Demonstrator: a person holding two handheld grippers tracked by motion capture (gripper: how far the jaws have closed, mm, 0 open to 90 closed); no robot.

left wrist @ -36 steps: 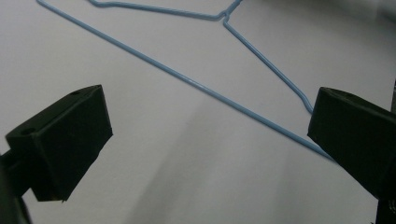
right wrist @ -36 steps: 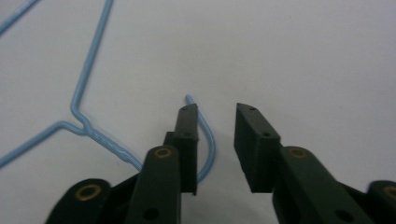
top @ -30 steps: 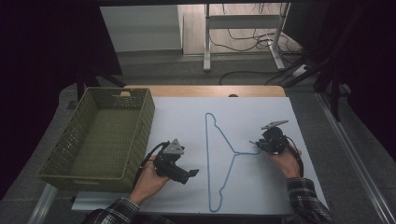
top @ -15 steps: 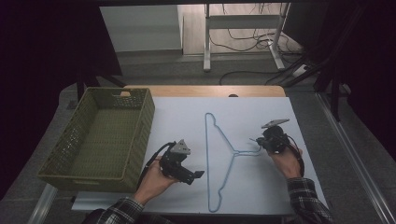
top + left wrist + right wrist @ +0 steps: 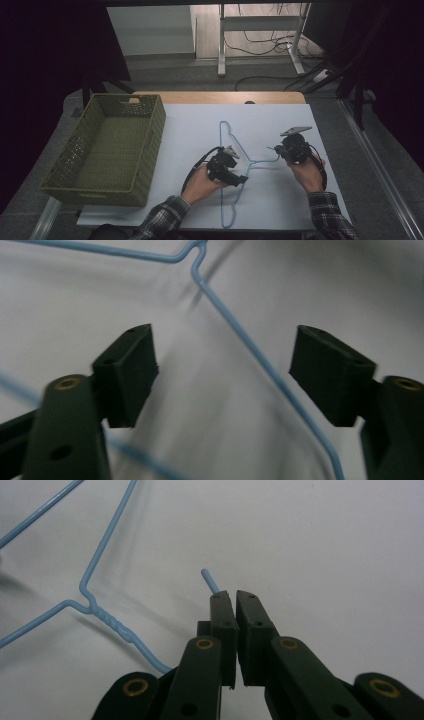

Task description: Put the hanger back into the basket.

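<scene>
A green woven basket (image 5: pixel 107 145) sits at the 9 o'clock side of the white-covered worktop (image 5: pixel 190 125), its hollow showing nothing inside, well apart from the work in hand.

At the centre of the worktop lies a light-blue wire coat hanger (image 5: pixel 223 150), its long triangle running from 12 o'clock toward 6 o'clock in the high view and its twisted neck and hook pointing toward 3 o'clock.

The left tongs (image 5: pixel 239 180), held in the person's left hand (image 5: pixel 200 182) with a plaid sleeve (image 5: pixel 162 220) behind it, reach over the hanger's lower arm just below the neck. In the left gripper view the left tongs (image 5: pixel 222 375) stand apart, having just been closing, with one blue wire of the hanger (image 5: pixel 260 360) running slantwise between the two black pads (image 5: pixel 125 372); neither pad touches the wire, so nothing is gripped there.

At the 3 o'clock side, the right tongs (image 5: pixel 276 149) in the person's right hand (image 5: pixel 307 172) meet the hanger's hook end. In the right gripper view the right tongs (image 5: pixel 235 600) are clenched on the hook of the hanger (image 5: pixel 100 612): the wire curves in from the twisted neck at 9 o'clock, passes under the pads, and its cut tip pokes out just beyond them toward 11 o'clock. A grey three-cornered plate (image 5: pixel 296 131) rides on top of this gripper.
</scene>
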